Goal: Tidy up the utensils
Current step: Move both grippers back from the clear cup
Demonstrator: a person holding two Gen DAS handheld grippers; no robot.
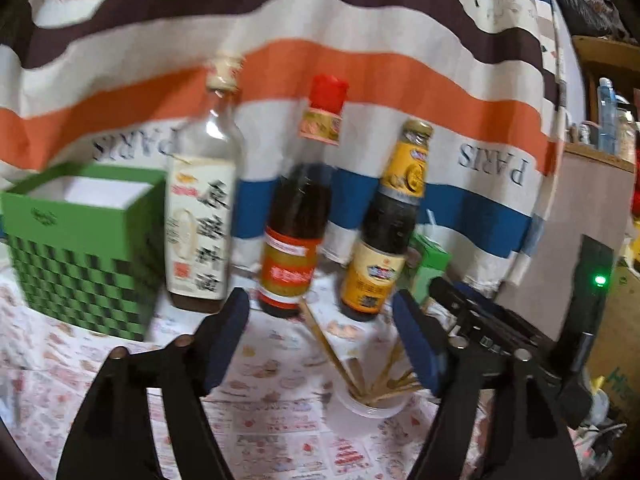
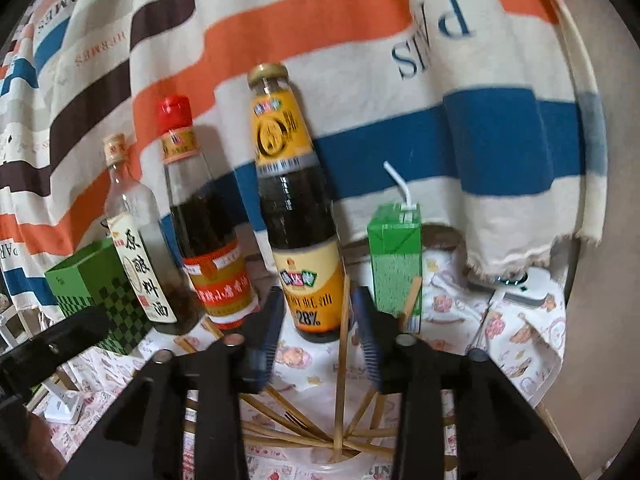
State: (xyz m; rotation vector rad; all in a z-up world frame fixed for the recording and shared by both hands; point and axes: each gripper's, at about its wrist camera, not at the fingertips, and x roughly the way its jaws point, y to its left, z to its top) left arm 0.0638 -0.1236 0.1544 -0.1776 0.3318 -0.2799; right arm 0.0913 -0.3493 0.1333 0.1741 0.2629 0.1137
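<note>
**A:** Count check, anyone? You've got three bottles [image 1: 292, 200] in a row on the table [image 1: 272, 420], one green box [image 1: 84, 248], and one cup [image 1: 366, 404] with a fan of chopsticks [image 1: 352, 364] in it.

**B:** Same here. Your right view adds one juice carton [image 2: 396, 260]. Left tongs [image 1: 320, 344] gape wide, empty. Right tongs [image 2: 316, 340] are open too, one chopstick [image 2: 342, 360] upright between the pads, not pinched.
</note>
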